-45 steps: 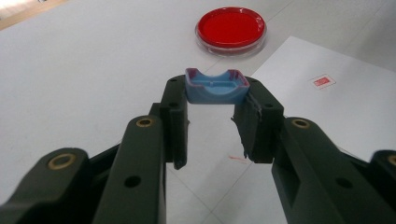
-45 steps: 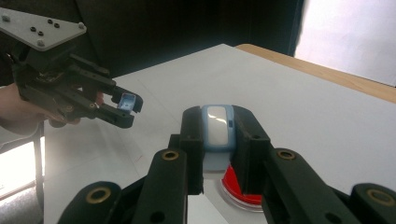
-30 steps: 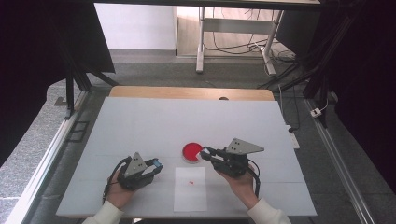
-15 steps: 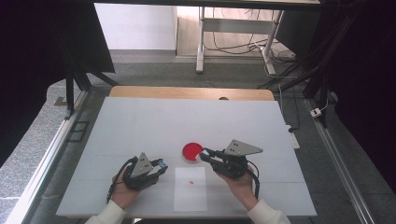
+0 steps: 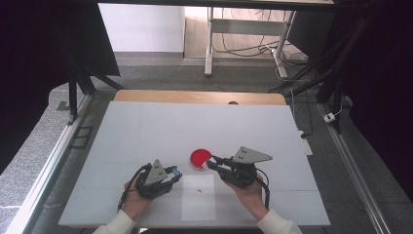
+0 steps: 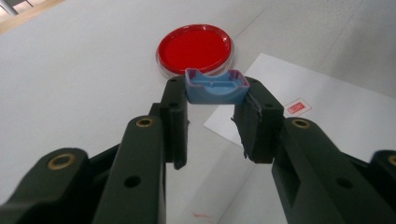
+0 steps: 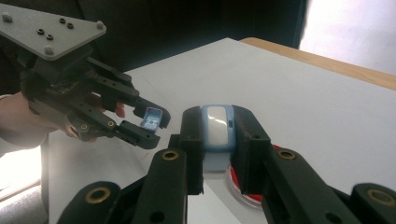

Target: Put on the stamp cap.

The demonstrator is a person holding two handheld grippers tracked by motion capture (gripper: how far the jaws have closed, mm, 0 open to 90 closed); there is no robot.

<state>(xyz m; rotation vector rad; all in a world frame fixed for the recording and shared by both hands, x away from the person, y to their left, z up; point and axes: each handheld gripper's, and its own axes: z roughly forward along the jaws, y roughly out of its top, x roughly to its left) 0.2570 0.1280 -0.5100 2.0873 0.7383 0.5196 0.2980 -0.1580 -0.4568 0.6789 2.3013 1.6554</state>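
Note:
A round red dish (image 5: 199, 157) sits on the white table, just beyond a white paper sheet (image 5: 198, 197) that bears a small red mark (image 5: 199, 189). My left gripper (image 5: 175, 171) is shut on a small blue cap (image 6: 216, 86), held by its two ends just short of the red dish (image 6: 194, 48). My right gripper (image 5: 210, 162) hovers at the dish's right edge, shut on a blue and white stamp body (image 7: 217, 127). In the right gripper view the left gripper (image 7: 152, 122) faces it closely, the blue cap (image 7: 152, 118) apart from the stamp.
A wooden strip (image 5: 195, 96) runs along the table's far edge. Metal rails flank both sides, and a desk frame with cables stands beyond. The sheet (image 6: 327, 112) with its red mark (image 6: 297, 106) lies to the right below my left jaws.
My left hand has moved a little to the right, toward the red dish and the right gripper, still gripping the blue cap. The right hand has stayed put.

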